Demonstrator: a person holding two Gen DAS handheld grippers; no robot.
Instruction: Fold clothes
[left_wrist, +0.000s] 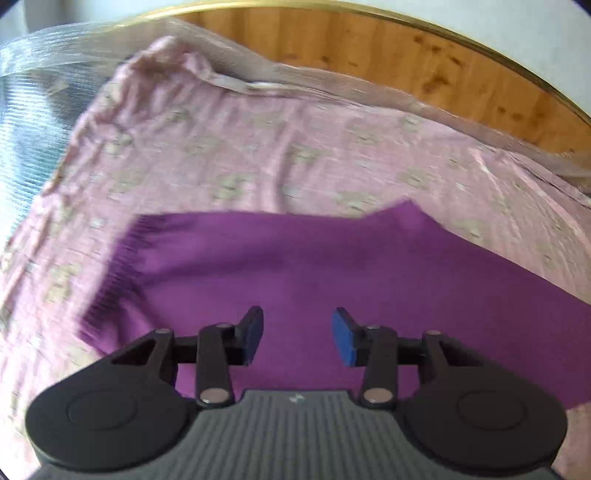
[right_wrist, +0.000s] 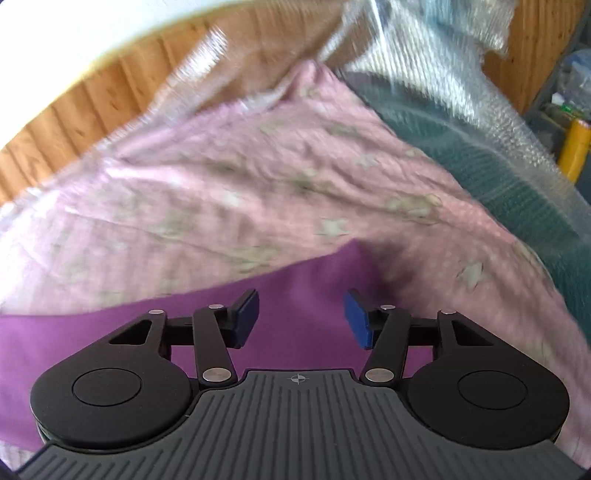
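On a pink printed sheet (left_wrist: 229, 155), a purple knit garment (left_wrist: 332, 266) lies spread flat, its far edge running fairly straight across both views and one end showing ribbed knitting (left_wrist: 122, 266), probably a cuff or hem. Whether it is laid out for folding or already folded over once, neither view settles.

The left gripper (left_wrist: 297, 334) hangs just above the purple cloth with its jaws well apart and nothing between the blue pads (left_wrist: 341, 338). The right gripper (right_wrist: 301, 317) hangs over the cloth near its far corner (right_wrist: 352, 247), jaws likewise parted and empty. Both point along the garment's width, a stance suited to taking an edge at two spots so the cloth moves evenly.

The knit looks soft, smooth and limp, likely to sag between two pinch points. The sheet beneath is thin, creased cotton with pale motifs, covering a bed. Clear bubble wrap (right_wrist: 461, 85) is bunched beside it over teal material (right_wrist: 491, 173), and a wooden headboard (left_wrist: 369, 48) with knots rises behind. Both views are blurred.
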